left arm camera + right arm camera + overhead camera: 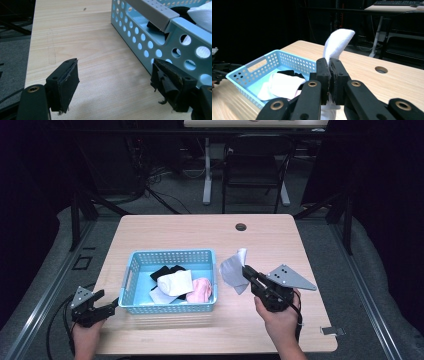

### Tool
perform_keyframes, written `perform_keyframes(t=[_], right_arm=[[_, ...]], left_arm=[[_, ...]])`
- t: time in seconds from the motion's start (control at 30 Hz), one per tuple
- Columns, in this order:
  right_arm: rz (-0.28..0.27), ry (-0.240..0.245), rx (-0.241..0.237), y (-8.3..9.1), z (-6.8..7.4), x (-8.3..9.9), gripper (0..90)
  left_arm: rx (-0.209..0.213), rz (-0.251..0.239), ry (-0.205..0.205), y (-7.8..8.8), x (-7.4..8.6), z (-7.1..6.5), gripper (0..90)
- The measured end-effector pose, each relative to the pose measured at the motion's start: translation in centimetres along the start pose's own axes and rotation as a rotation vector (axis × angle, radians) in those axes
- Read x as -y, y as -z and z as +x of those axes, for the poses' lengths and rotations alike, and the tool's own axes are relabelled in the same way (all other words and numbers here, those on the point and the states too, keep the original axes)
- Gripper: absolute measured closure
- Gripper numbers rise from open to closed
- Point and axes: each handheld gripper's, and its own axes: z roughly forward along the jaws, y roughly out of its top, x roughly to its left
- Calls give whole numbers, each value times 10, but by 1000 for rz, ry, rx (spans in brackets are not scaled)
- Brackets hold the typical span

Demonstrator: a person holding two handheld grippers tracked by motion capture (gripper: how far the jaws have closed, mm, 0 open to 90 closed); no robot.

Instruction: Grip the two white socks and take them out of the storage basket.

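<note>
A white sock (pixel 235 269) hangs in the air just right of the basket (pixel 130 275), pinched by the right gripper (pixel 248 272), whose jaws are clamped tight on it. In the right gripper view the sock (pixel 337 43) rises above the closed jaws and curls over at the top, with more of it showing below them. The basket is light blue with perforated walls and sits on the near-left part of the wooden table (pixel 280 240). It holds a white sock (pixel 176 282), a pink one (pixel 201 290) and a black one (pixel 165 271), piled together. The left gripper (pixel 107 305) rests at the table's near-left edge, just beside the basket's left end, its jaws spread apart and gripping nothing. In the left gripper view its right jaw sits close against the basket wall (pixel 160 47); whether they touch cannot be told. A round hole (pixel 241 227) lies near the table's far edge.
</note>
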Motion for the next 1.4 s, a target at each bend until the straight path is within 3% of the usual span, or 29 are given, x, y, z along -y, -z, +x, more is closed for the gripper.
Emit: perform_keyframes(t=[0.4, 0.8, 0.87, 1.03, 1.1, 1.4], right_arm=[[67, 16, 60, -3, -12, 34, 865], [150, -31, 86, -18, -33, 69, 863], [182, -46, 101, -22, -43, 79, 862], [206, -104, 131, -23, -59, 88, 862], [218, -153, 157, -23, -69, 94, 861], [311, -213, 247, -28, -89, 114, 845]], left_arm=[[-2, -3, 0, 0, 0, -1, 222], [-2, 4, -1, 0, 0, 0, 222], [-2, -2, -1, -1, 0, 0, 222], [0, -2, -1, -1, 0, -1, 222], [-1, -3, 0, 0, 0, -1, 222], [1, -3, 1, -1, 0, -1, 222]])
